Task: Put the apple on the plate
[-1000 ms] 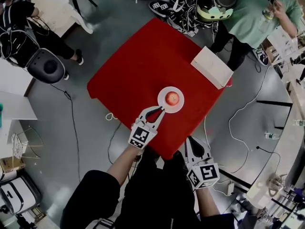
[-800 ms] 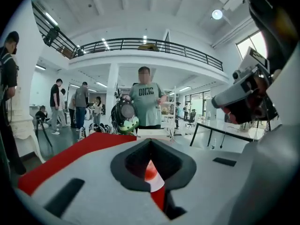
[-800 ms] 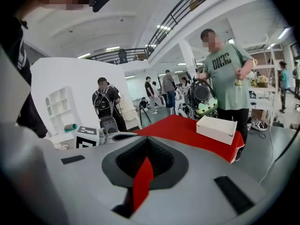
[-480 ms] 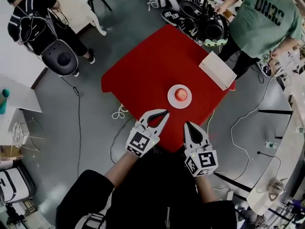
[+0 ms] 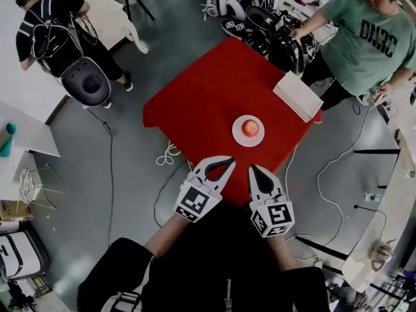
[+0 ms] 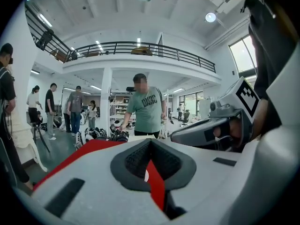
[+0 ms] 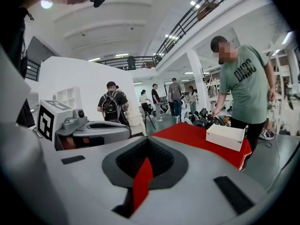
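The small red apple (image 5: pixel 250 128) lies in the middle of the round white plate (image 5: pixel 237 136), which sits on the square red table (image 5: pixel 201 103), towards the table corner closest to the person; a white rectangular box (image 5: pixel 298 95) rests at the table's right-hand edge, apart from the plate. Both tools hover side by side over that near corner, short of the plate and touching nothing; the left gripper (image 5: pixel 229 162) points up and to the right towards the plate, its jaws brought together with nothing between them, only a thin sliver of red tabletop showing through the slit in its own view; the right gripper (image 5: pixel 252 168) is just beside it, its jaws likewise together and empty, with the same narrow red sliver in its own view. A person in a green T-shirt (image 5: pixel 367 38) stands beyond the box, bent towards a heap of dark gear on the grey floor (image 5: pixel 130 142); a person carrying a black backpack (image 5: pixel 55 41) is at the far left; a loose white cable (image 5: pixel 168 153) lies coiled on the floor by the table's left corner.
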### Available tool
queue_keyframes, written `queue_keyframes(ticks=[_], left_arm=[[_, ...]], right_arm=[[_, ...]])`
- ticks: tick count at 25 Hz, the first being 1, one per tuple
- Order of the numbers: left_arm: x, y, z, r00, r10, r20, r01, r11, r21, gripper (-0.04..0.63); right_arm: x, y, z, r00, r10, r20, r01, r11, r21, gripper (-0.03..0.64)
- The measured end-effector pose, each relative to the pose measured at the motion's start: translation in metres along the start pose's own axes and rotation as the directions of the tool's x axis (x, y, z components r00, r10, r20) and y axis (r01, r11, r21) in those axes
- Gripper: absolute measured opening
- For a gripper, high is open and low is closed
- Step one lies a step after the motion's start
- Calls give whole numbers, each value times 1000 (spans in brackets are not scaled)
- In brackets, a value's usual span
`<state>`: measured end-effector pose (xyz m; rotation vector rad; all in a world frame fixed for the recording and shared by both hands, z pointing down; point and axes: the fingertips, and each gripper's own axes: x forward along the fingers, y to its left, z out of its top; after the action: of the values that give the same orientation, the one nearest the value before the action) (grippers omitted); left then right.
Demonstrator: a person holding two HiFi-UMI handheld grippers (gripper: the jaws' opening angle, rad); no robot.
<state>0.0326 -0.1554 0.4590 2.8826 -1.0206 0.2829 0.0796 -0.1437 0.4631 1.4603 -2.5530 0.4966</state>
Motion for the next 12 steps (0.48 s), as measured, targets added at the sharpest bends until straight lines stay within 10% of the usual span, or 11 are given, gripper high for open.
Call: queue_keyframes(ticks=[12], left_arm=[[2,-1,-7,999,-30,-19,30,999,-12,6]], right_arm=[[4,4,4,1000,-10,-2,10,1000,-9,9]])
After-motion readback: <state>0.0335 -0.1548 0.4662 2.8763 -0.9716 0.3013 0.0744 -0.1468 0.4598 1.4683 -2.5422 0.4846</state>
